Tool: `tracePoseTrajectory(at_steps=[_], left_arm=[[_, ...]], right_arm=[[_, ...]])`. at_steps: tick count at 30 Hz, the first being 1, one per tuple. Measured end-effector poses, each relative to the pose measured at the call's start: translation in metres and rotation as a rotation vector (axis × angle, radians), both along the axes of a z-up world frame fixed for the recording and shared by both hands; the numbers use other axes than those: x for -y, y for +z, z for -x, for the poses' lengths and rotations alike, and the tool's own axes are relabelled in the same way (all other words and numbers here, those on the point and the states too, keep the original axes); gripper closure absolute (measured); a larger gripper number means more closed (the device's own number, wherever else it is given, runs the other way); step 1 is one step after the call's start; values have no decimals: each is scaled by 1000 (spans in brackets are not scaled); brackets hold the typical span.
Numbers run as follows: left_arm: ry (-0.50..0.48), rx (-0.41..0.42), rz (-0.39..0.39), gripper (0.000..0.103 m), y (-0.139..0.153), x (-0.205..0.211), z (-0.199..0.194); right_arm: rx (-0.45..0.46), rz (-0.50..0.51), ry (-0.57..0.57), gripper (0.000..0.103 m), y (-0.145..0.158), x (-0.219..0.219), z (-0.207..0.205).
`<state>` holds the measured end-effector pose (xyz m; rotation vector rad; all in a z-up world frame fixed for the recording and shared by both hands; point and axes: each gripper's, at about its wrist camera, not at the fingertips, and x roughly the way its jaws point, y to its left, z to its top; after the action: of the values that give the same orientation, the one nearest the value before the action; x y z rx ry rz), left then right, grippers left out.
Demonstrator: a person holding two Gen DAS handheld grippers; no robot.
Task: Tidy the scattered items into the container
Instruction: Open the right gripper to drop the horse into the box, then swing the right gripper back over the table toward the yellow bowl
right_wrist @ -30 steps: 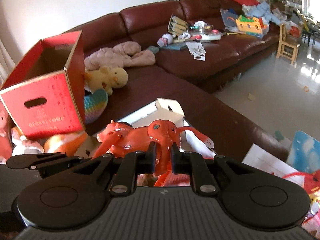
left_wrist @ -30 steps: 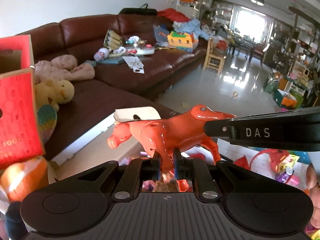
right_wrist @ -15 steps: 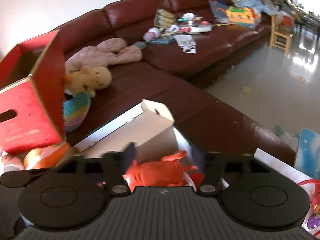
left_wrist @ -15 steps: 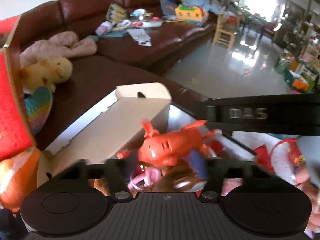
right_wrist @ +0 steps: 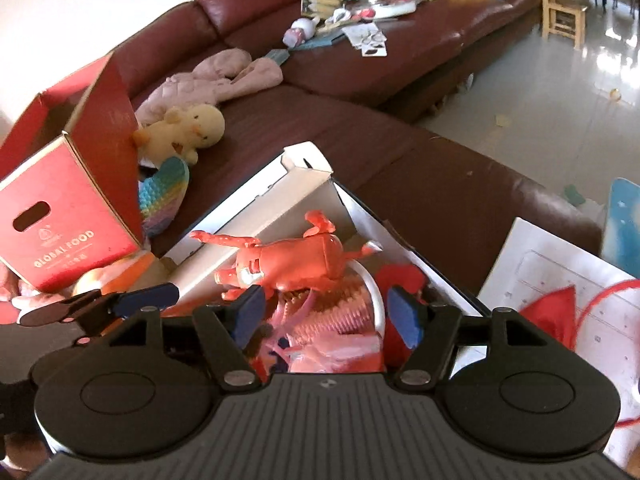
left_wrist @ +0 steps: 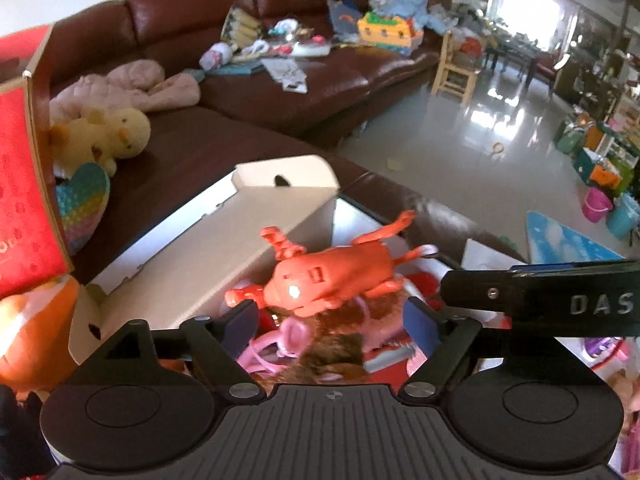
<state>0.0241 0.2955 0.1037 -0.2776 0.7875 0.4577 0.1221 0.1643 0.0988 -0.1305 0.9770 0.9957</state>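
The orange horse [left_wrist: 332,276] lies on its side on the pile inside the white box [left_wrist: 256,216], legs sticking out, free of both tools. A second ago it was pinched between both tools and held above the box. Since then both have let go and it has dropped in, so this item counts as tidied and the hands are free for the next one.

The left tool [left_wrist: 330,320] hangs just over the box with its jaws opening, already wide; the horse lies just beyond its pads and nothing is between them. The right tool [right_wrist: 326,314] is the same: jaws opening, pads clear of the horse, nothing gripped.

Under the horse is a jumble of pink and red toys [right_wrist: 340,312] that I cannot tell apart; the tool bodies cover the near half of the box, so how full it is stays unclear. In the left view the right tool's arm cuts across the box's right side.

Around the box, on the brown sofa [right_wrist: 360,128], lie a yellow duck [right_wrist: 188,126], a rainbow pad [right_wrist: 164,192] and a red carton [right_wrist: 68,216], with more clutter farther along the cushions, too small to name.
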Motion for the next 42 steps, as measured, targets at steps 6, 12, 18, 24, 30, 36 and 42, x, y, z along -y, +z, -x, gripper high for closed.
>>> tracePoseTrajectory(at_steps=[6,12,18,24,30,36,42], left_arm=[[-61,34,-51,15,15,37,2],[-190,55,-87,13,23,90,3],[-329,42,-81,12,15,146,-5],[-453,-7,-82,12,-8,202,-5],[-554,-72,-87,12,-38,249,3],[-635,-121,-88,12,-55,285,5],[-704,-172,-121,12,-71,317,7]], right_arm=[[3,-37,-23,25,25,43,0],[26,-48,-69,20,40,99,6],[68,-13,-164,17,48,173,11],[84,10,-307,15,44,248,11],[46,83,-438,15,9,313,16],[-30,169,-630,15,-37,383,20],[-127,166,-794,15,-71,445,34]])
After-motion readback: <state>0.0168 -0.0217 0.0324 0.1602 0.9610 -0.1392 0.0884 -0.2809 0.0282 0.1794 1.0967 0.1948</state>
